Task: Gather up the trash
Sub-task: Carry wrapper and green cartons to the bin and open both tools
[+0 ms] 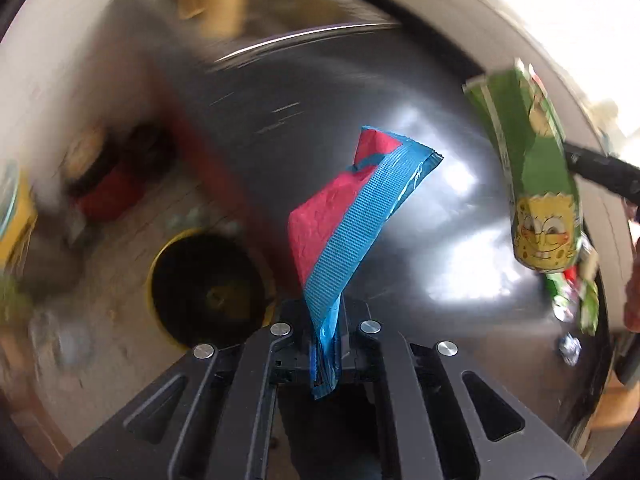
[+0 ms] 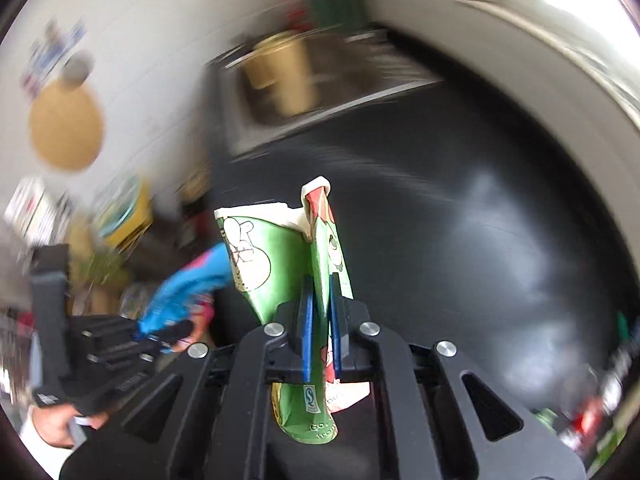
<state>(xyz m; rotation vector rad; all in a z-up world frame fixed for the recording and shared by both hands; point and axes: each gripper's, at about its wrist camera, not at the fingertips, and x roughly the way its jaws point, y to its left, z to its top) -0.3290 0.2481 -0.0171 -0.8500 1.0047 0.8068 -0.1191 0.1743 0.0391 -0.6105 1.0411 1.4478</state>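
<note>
**Two claws, two pieces of trash**

The left gripper [image 1: 325,334] has its two fingers pressed together on a blue and pink wrapper [image 1: 340,232]. The bottom end of the wrapper is pinched flat between the fingers, right in the middle of the claw. A short bit of blue hangs out behind the pinch, toward the camera. The rest of the wrapper sticks out past the fingertips. It is long and thin. Its long side runs straight away from the claw and leans a little to the right at the far end. The blue strip is on the right side and the pink part is on the left. The wrapper is up in the air over a shiny black counter [image 1: 400,92].

The right gripper [image 2: 320,320] has its blue pads [image 2: 307,336] squeezed shut on a green snack bag [image 2: 276,256]. The bag sits between the pads, in the middle of the claw. Its torn, open top points away from the claw, and its other end pokes out behind the pads, toward the camera. Its long side runs along the fingers. In the left wrist view the same bag shows at the right, with a yellow cartoon face on it, held up over the counter.

The pictures are blurry. A metal sink [image 2: 320,92] sits at the far end of the counter.
</note>
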